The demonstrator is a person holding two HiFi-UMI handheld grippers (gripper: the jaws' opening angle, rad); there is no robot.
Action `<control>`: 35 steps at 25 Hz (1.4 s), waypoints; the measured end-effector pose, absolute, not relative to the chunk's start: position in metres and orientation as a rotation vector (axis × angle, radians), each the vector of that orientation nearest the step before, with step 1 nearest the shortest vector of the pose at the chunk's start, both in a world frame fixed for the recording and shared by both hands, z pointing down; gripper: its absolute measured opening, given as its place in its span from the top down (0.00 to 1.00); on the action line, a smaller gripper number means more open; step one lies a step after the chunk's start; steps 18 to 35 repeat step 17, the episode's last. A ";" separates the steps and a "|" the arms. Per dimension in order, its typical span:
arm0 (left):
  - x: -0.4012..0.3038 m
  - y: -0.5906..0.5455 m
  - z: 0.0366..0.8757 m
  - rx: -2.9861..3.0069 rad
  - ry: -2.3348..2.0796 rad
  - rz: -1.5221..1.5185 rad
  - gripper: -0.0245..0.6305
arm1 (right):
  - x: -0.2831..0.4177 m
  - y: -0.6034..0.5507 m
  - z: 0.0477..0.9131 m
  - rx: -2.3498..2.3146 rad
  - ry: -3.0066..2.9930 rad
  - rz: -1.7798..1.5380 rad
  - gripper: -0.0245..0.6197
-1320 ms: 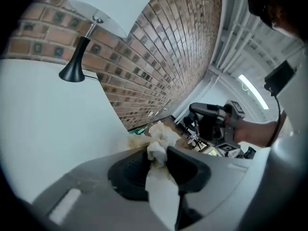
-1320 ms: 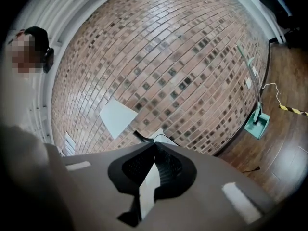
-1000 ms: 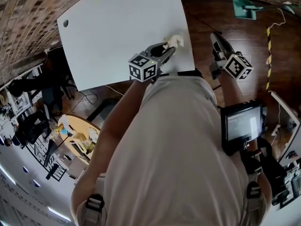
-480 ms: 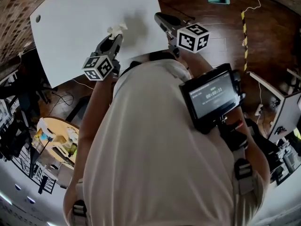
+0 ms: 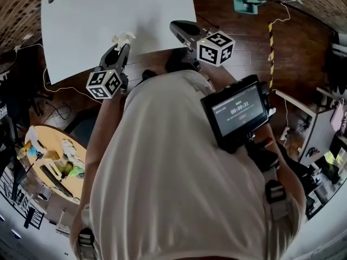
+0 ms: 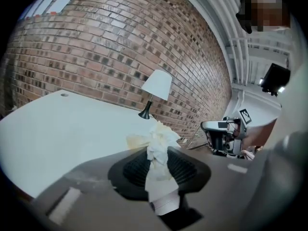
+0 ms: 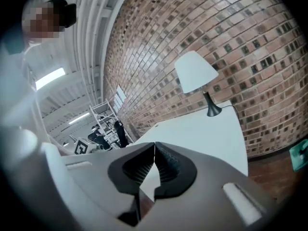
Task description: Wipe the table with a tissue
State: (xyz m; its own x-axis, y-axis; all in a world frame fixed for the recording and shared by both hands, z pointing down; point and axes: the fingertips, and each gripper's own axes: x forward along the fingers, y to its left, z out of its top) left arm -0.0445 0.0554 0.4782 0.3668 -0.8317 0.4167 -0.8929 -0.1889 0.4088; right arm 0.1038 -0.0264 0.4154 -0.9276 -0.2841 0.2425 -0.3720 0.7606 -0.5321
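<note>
— Where do we have the tissue?

— Pinched in our left gripper (image 5: 121, 47). The crumpled white tissue (image 6: 159, 146) sits between the two black ribbed pads (image 6: 134, 170), which press on it from both sides, and its loose end sticks out past the tips.

— And over the table?

— Yes. From the head view the tissue lies above the white table (image 5: 108, 12), close to the near edge. We cannot tell whether it touches the surface (the left gripper view shows only white tabletop behind it).

— What about our other hand?

— Our right gripper (image 5: 174, 27) has its jaws brought together, the tips meeting, with nothing between them. Its nose reaches over the table's near right corner, well apart from the tissue.

— What else do we see?

— A lamp with a white shade (image 7: 195, 73) stands at the far side of the table against the brick wall (image 7: 231, 28). A small screen (image 5: 238, 112) is mounted on the person's right side, and the dark wooden floor (image 5: 244, 42) to the right of the table carries a yellow-and-black striped strip (image 5: 270, 42).
</note>
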 end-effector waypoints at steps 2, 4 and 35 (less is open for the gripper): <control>-0.045 0.070 0.471 2.091 -1.468 0.127 0.79 | 0.087 -0.007 0.407 0.443 -2.833 0.851 0.95; -0.037 0.080 0.462 2.160 -1.440 0.119 0.79 | 0.075 0.010 0.400 0.367 -2.853 0.809 0.95; -0.059 0.122 0.452 2.219 -1.467 0.095 0.79 | 0.034 0.065 0.396 0.258 -2.849 0.733 0.95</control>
